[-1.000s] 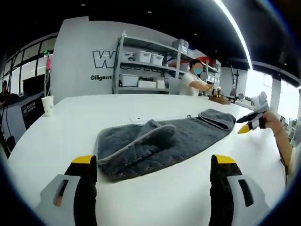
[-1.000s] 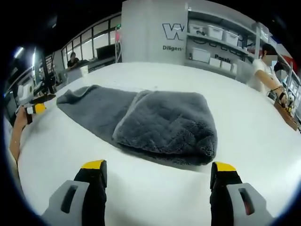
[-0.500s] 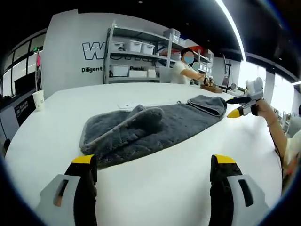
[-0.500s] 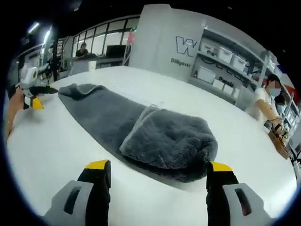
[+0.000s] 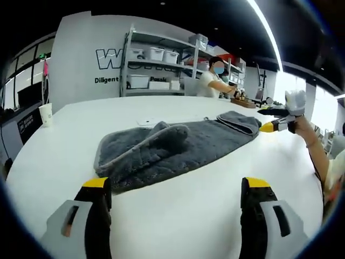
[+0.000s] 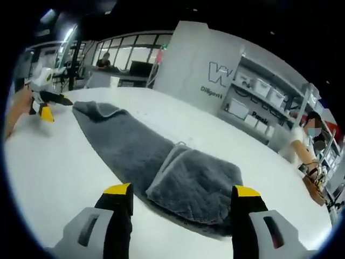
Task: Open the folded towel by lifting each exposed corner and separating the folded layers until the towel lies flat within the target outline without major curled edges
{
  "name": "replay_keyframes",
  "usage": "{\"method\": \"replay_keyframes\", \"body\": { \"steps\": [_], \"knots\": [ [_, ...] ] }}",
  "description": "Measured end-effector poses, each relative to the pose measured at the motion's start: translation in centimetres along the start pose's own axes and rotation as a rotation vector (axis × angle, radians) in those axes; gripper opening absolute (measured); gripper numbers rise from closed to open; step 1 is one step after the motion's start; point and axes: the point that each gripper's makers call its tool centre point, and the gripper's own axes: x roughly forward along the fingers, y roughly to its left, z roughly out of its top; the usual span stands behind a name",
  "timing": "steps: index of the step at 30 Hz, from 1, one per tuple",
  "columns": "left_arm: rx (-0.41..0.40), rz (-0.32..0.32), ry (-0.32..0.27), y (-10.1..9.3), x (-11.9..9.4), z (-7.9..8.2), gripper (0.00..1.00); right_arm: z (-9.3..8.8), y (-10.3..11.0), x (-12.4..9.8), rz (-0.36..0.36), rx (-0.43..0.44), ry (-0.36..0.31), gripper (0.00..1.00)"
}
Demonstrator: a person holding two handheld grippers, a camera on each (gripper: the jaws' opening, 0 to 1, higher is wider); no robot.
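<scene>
White bins point(image 5: 156, 52) sit along the shelving rack point(image 5: 161, 67) at the back, contents impossible to read, and a paper cup point(image 5: 46, 114) stands on the white worktop point(image 5: 188, 183). The grey towel point(image 5: 172, 145) lies stretched across that worktop, one end doubled into a plump fold, the far end rolled over. Left hand-held gripper point(image 5: 175, 189) hangs empty, jaws spread wide, short of the towel; right hand-held gripper point(image 6: 180, 197) likewise gapes over the folded end, touching nothing.

One grey towel point(image 5: 172, 148) on one white table point(image 5: 178, 216). Two grippers: left gripper point(image 5: 172, 189), right gripper point(image 6: 180, 191). One paper cup point(image 5: 46, 114). One shelving rack point(image 5: 156, 67) holding several white bins, exact count unclear. Two background people: one point(image 5: 211, 81) by rack, one point(image 6: 102, 60) at far desk.
</scene>
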Motion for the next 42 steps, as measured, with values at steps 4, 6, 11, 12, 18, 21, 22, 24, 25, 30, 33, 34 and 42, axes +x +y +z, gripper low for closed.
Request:
{"method": "replay_keyframes", "body": {
  "steps": [4, 6, 11, 12, 18, 21, 22, 24, 25, 30, 33, 34, 42],
  "knots": [
    [-0.003, 0.001, 0.002, 0.2, 0.0, -0.1, 0.98, -0.3, 1.0, 0.8, 0.013, -0.051, 0.02, 0.65],
    [-0.008, -0.001, 0.004, 0.2, 0.0, -0.1, 0.98, -0.4, 1.2, 1.1, 0.012, -0.076, 0.027, 0.64],
    [-0.011, -0.006, 0.009, 0.1, 0.0, -0.3, 0.97, -0.7, 1.6, 1.4, 0.01, -0.148, 0.044, 0.56],
    [-0.011, -0.006, 0.009, 0.1, 0.0, -0.3, 0.97, -0.7, 1.7, 1.3, 0.01, -0.155, 0.046, 0.54],
    [-0.027, -0.009, 0.007, 0.1, 0.0, -0.4, 0.96, -1.4, 1.8, 1.4, -0.004, -0.251, 0.081, 0.34],
    [-0.025, -0.006, 0.008, 0.1, 0.0, -0.4, 0.95, -1.3, 2.1, 1.5, 0.011, -0.259, 0.075, 0.25],
    [-0.024, -0.006, 0.008, 0.1, 0.0, -0.4, 0.95, -1.3, 2.2, 1.6, 0.018, -0.261, 0.074, 0.22],
    [-0.026, -0.008, 0.009, 0.0, 0.0, -0.4, 0.95, -1.6, 2.5, 1.9, 0.026, -0.273, 0.084, 0.17],
    [-0.026, -0.008, 0.01, 0.0, 0.0, -0.4, 0.95, -1.7, 2.5, 1.9, 0.027, -0.276, 0.09, 0.13],
    [-0.027, -0.008, 0.014, 0.0, 0.0, -0.5, 0.95, -1.4, 2.5, 2.0, 0.028, -0.283, 0.073, 0.0],
    [-0.027, -0.007, 0.014, 0.1, 0.0, -0.5, 0.94, -1.3, 2.2, 1.9, 0.025, -0.278, 0.064, 0.0],
    [-0.028, -0.006, 0.014, 0.1, 0.0, -0.6, 0.94, -1.2, 2.2, 1.9, 0.024, -0.27, 0.06, 0.0],
    [-0.027, -0.008, 0.017, 0.1, 0.0, -0.6, 0.94, -0.2, 1.1, 1.5, 0.007, -0.136, -0.014, 0.0]
  ]
}}
